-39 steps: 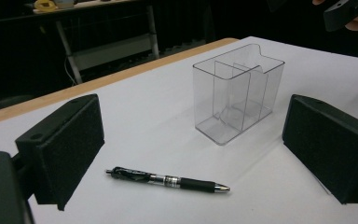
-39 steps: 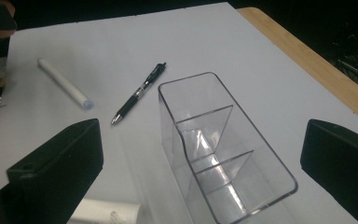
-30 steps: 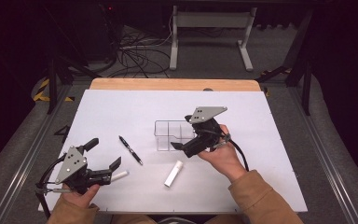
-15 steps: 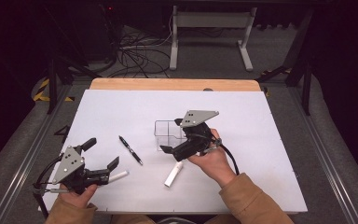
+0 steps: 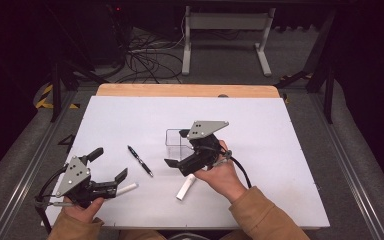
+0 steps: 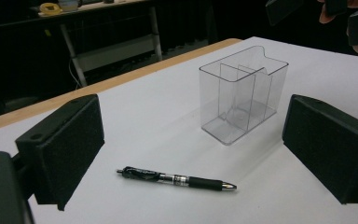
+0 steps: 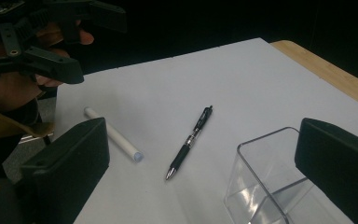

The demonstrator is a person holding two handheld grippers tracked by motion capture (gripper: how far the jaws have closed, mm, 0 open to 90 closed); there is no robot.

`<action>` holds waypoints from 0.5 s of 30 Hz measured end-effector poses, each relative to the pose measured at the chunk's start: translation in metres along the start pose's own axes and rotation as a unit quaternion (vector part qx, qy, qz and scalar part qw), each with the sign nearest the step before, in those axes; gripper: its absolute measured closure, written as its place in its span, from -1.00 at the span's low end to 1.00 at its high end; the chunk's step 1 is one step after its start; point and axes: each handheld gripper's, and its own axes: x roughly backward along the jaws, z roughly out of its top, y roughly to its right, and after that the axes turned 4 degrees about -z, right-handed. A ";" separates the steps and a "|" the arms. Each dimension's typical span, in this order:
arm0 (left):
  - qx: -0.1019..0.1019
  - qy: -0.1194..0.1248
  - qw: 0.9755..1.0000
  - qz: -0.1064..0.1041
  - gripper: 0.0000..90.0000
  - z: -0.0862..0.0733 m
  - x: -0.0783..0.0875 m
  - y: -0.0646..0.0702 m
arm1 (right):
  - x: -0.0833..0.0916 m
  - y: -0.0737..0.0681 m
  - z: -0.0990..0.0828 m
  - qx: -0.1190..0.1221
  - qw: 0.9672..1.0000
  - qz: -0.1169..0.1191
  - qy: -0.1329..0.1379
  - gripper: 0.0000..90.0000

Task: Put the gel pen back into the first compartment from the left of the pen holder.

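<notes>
Both tongs are spread wide and holding nothing. The left tongs sit at about 7 o'clock on the desk; the right tongs hover mid-desk, partly blocking the clear divided box from above. The left gripper view shows that box's compartments properly. The black pen lies between both tongs. One white tube lies right by the left tongs; another is half hidden under the right hand.
</notes>
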 end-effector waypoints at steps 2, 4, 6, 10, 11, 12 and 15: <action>0.000 0.000 1.000 0.000 -0.86 0.000 0.000 0.000 | -0.003 -0.002 0.000 0.004 1.000 -0.003 -0.001 -0.84; 0.000 0.000 1.000 0.000 -0.86 0.000 0.001 -0.001 | -0.006 -0.005 0.000 0.013 1.000 -0.007 -0.003 -0.77; 0.000 0.000 1.000 0.001 -0.86 0.000 0.001 -0.002 | -0.009 -0.007 0.000 0.017 1.000 -0.009 -0.005 -0.67; 0.003 0.001 1.000 0.002 -0.86 0.000 0.002 -0.002 | -0.019 -0.012 0.000 0.015 1.000 -0.005 -0.012 -0.55; 0.005 0.003 1.000 0.002 -0.86 0.000 0.002 -0.003 | -0.022 -0.013 0.000 0.015 1.000 -0.005 -0.017 -0.53; 0.005 0.003 1.000 0.002 -0.86 0.000 0.002 -0.003 | -0.026 -0.015 0.000 0.016 1.000 -0.004 -0.022 -0.50; 0.004 0.003 1.000 0.003 -0.86 0.001 0.003 -0.003 | -0.035 -0.018 -0.001 0.015 0.999 -0.005 -0.033 -0.45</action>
